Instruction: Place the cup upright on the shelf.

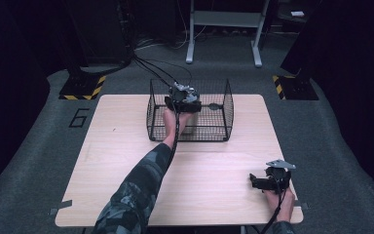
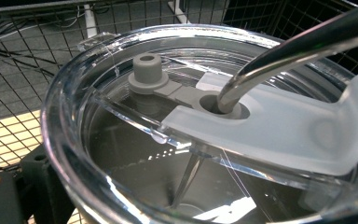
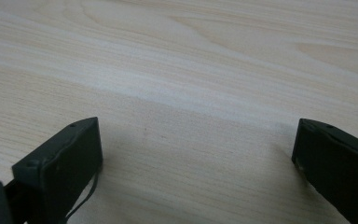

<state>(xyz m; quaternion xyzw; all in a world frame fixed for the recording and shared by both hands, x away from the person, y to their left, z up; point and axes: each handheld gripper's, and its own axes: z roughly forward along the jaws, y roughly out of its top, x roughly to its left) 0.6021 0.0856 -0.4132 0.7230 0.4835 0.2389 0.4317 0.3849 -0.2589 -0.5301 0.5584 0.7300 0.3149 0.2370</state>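
The left gripper [image 1: 184,97] is seen in the high view reached fwd into the black wire basket [image 1: 226,105], which stands at the far middle of the wooden table [image 1: 126,146]. A camouflage sleeve [image 1: 136,195] runs up to it from the bottom edge.

In the left gripper view a cup [image 2: 65,116] is pressed close to the lens, w/ the basket mesh behind it. It is capped by a clear plastic lid [image 2: 121,107] w/ a thick rounded rim. A frosted slider [image 2: 279,130] lies across the lid; a grey rubber plug [image 2: 147,70] stands upright at its left end, pulled out of its hole. A metal straw [image 2: 307,42] is passed at a slant through the round hole in the slider, and its lower part is seen through the lid, down inside the cup. How far the left jaws are apart, and whether the cup is gripped, cannot be told.

At the near right corner of the table the right gripper [image 1: 263,183] is held low. In the right gripper view [image 3: 193,154] its jaws are spread wide over bare wood, w/ nothing between them.
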